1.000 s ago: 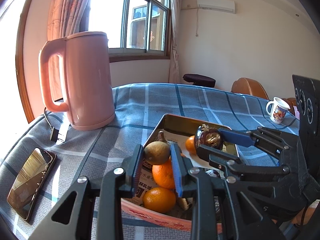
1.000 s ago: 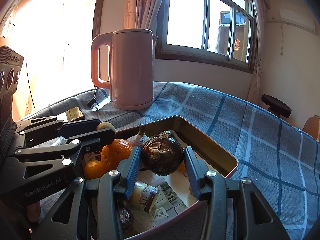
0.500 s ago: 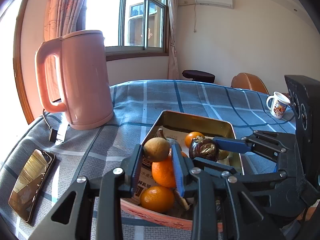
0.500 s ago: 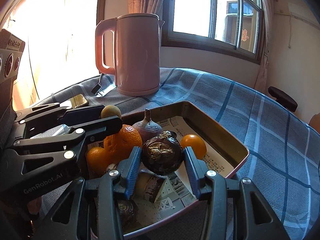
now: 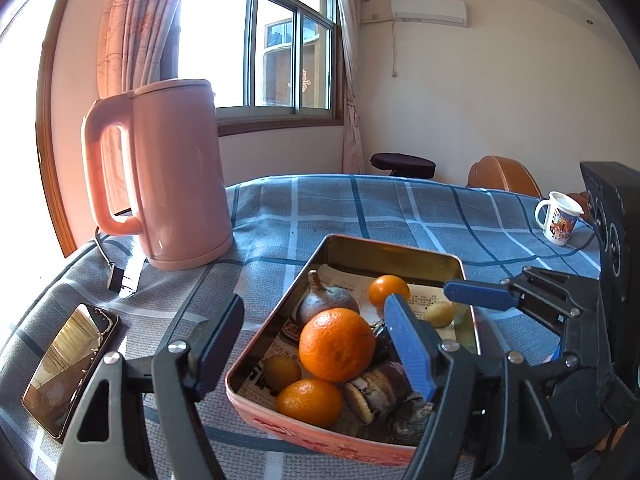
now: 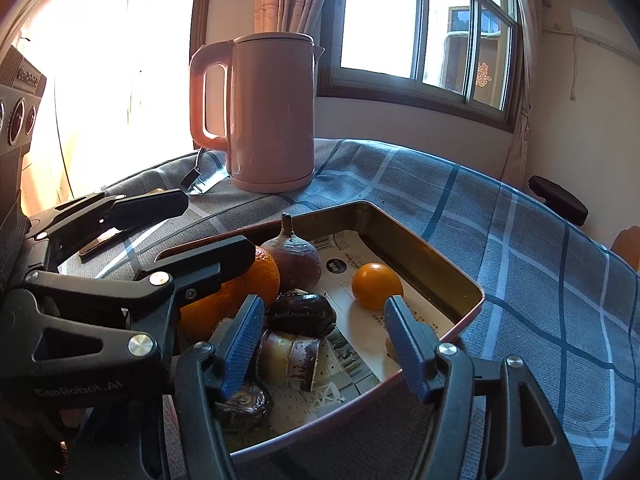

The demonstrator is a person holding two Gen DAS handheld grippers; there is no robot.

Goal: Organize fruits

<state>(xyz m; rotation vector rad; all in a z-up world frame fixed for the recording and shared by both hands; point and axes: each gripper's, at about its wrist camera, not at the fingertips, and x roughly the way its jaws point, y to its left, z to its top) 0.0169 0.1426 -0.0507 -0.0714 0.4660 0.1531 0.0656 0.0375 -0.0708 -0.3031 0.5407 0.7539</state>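
Both tools hang over a metal tray (image 5: 400, 246) on the checked desk (image 5: 360, 204), their jaws having just been opening with nothing between the pads. The left tool (image 5: 316, 332) stands wide above a large orange (image 5: 338, 344); a small yellowish fruit (image 5: 439, 314) lies beyond it on the tray's paper. Below the right tool (image 6: 324, 334) a dark wrinkled fruit (image 6: 302, 314) rests among the others, beside a small orange (image 6: 376, 286).
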